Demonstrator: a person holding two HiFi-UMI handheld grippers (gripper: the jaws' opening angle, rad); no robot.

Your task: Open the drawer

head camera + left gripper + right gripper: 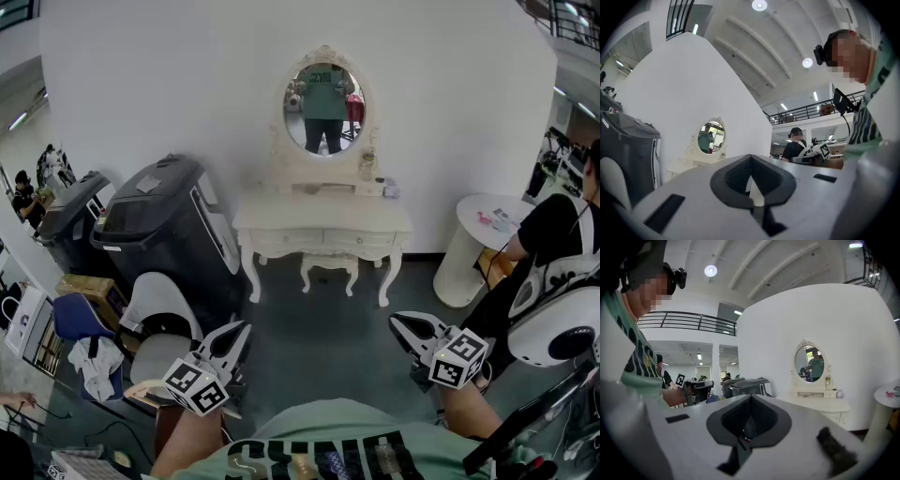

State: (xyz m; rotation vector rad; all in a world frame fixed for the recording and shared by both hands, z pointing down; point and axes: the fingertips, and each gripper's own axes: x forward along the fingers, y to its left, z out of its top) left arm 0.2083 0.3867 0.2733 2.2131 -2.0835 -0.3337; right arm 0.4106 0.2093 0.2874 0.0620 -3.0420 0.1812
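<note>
A cream dressing table (323,223) with an oval mirror (324,108) stands against the white wall, well ahead of me. Its drawers (286,242) along the front are closed. Both grippers hang low, close to my body and far from the table. My left gripper (239,330) is shut with nothing in it, and it points toward the table. My right gripper (396,322) also has its jaws together and holds nothing. The left gripper view shows the table (689,165) small at the left; the right gripper view shows the same table (820,401) at the right.
A small stool (328,267) sits under the table. Large black bins (159,225) and a white chair (161,314) stand at the left. A round white table (483,239) and a seated person (553,239) are at the right. Dark floor lies between me and the dressing table.
</note>
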